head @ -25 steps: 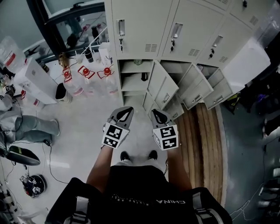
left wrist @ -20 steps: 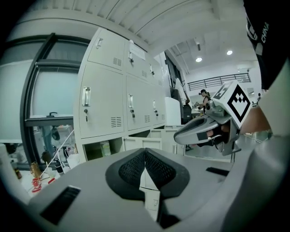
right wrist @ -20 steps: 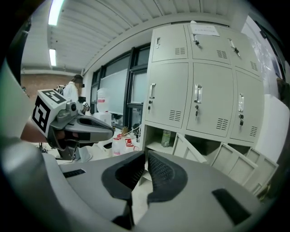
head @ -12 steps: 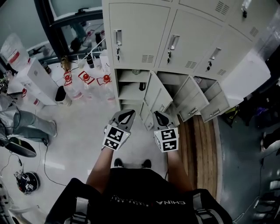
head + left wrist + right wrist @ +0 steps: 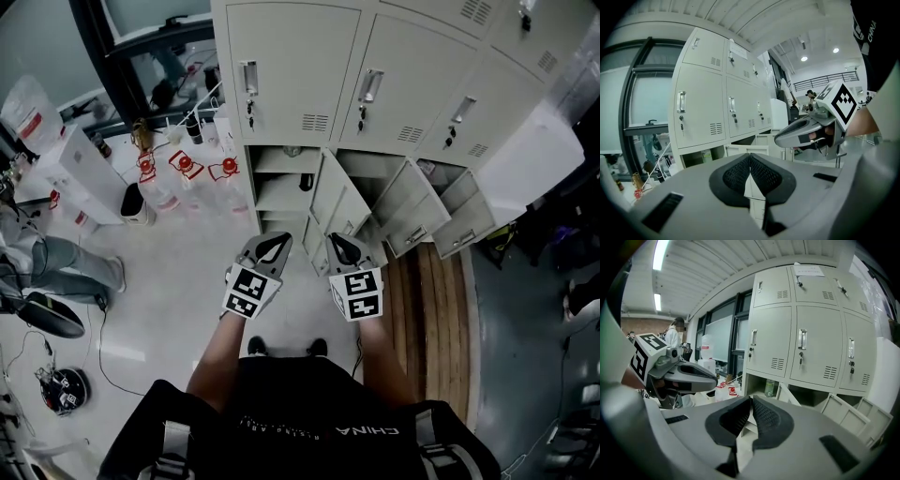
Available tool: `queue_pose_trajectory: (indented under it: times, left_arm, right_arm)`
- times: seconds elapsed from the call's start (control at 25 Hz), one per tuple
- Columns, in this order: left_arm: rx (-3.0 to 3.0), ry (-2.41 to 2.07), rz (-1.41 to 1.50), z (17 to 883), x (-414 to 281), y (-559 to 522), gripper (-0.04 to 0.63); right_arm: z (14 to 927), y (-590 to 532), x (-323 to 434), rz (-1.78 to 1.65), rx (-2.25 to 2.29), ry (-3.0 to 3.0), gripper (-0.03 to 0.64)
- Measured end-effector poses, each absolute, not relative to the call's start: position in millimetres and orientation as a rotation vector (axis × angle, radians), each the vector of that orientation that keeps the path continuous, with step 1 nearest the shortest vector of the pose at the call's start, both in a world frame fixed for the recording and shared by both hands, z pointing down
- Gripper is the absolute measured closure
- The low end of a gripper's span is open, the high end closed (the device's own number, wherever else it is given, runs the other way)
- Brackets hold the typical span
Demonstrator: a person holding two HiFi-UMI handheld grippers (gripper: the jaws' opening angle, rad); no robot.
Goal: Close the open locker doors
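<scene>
Jaws of left gripper (image 5: 750,165) are seen pressed together, empty; those of right gripper (image 5: 751,405) are likewise met at the tips. Three open locker doors (image 5: 341,193) are found just above frame centre, in the bottom row. Sheet metal is judged stiff, light, hinged; best pushed at the free edge.

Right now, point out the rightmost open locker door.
Head view, right of centre: the rightmost open locker door hangs out from the bottom row, beside the middle open door and just past the wooden planks on the floor.
</scene>
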State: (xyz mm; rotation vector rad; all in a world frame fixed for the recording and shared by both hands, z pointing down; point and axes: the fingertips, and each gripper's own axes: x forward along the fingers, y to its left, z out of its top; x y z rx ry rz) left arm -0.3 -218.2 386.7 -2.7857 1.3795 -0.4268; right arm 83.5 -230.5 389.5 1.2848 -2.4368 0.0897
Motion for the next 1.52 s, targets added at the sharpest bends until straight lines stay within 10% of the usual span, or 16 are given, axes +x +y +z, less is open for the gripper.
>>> queue_pose_trajectory:
  times: [1.52]
  left_arm:
    - [-2.850,1.377,-0.591,450.9,94.6,-267.2,0.574]
  right_arm:
    - [486.8,-359.4,201.2,0.300,1.325,-2.348,0.471]
